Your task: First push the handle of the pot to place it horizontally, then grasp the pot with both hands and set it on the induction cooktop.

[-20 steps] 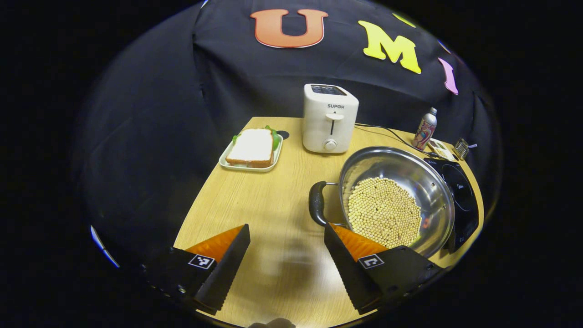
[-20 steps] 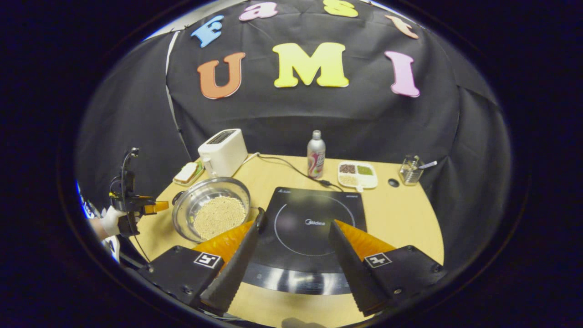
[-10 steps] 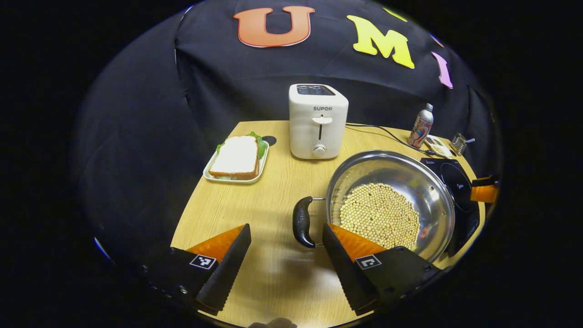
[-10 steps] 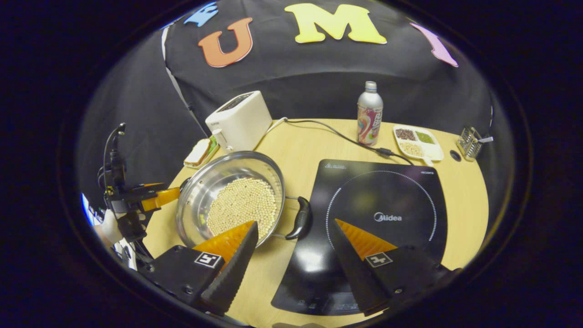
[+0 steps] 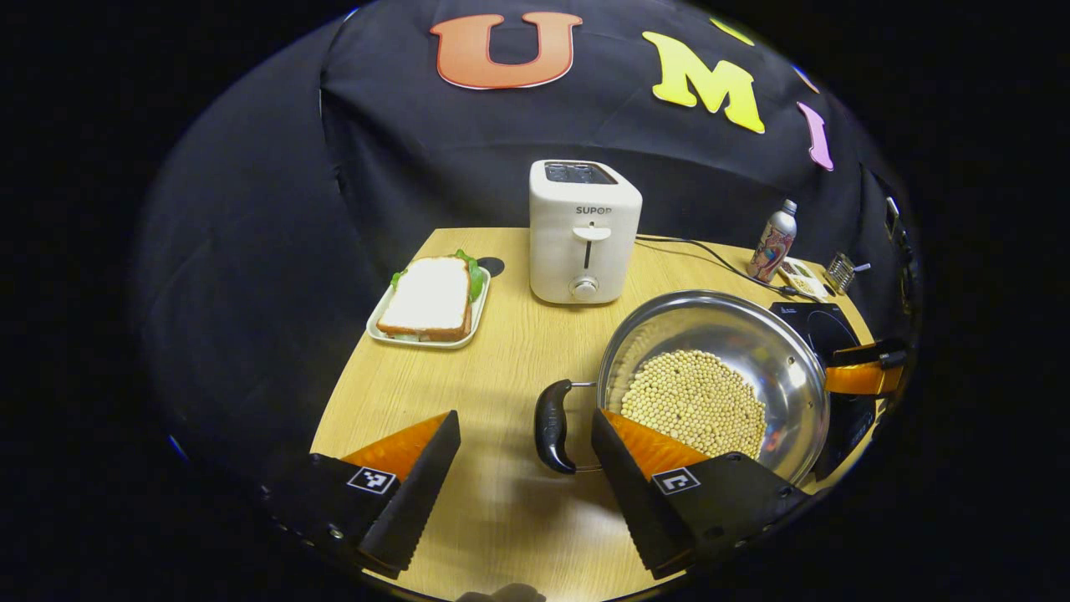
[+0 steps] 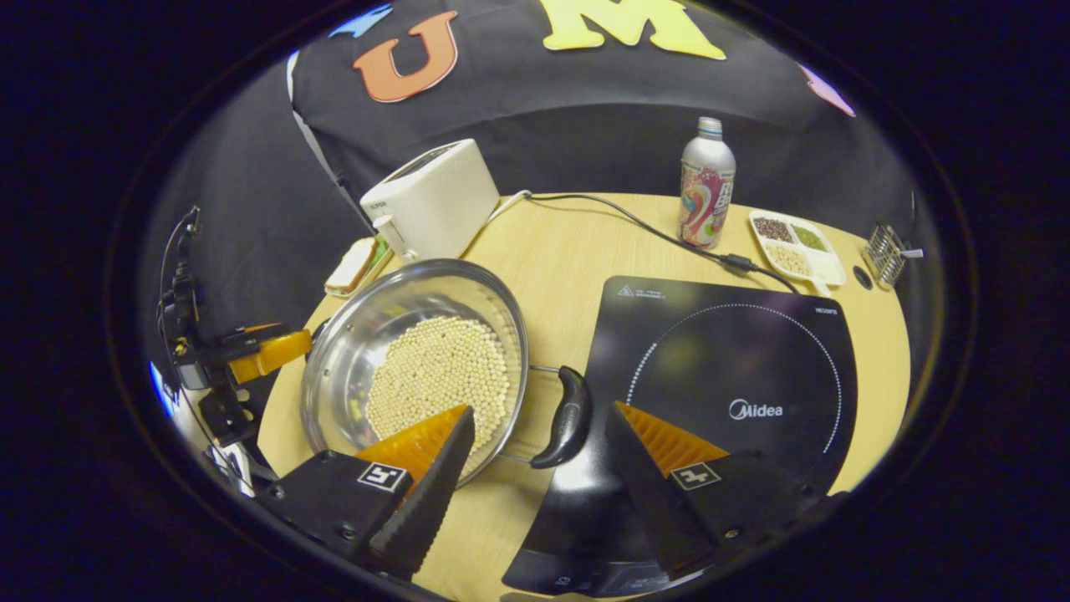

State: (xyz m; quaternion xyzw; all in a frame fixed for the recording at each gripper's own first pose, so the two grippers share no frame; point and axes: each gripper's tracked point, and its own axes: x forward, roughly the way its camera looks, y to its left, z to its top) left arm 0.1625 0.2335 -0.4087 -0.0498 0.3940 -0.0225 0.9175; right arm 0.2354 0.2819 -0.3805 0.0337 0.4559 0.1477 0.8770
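Left gripper view has the pot (image 5: 710,380) of beans sitting right of centre on the surface (image 5: 501,368), and the left tongs (image 5: 522,451) are spread wide with nothing in them, the near handle (image 5: 552,414) just ahead between the fingers. Right gripper view: the right tongs (image 6: 539,447) are equally wide and empty, the other handle (image 6: 567,408) in the lower middle of the frame, right at the edge of the induction cooktop (image 6: 727,393). I'd centre each handle deep between the fingers, clamp both together, then lift level so the beans don't slosh.
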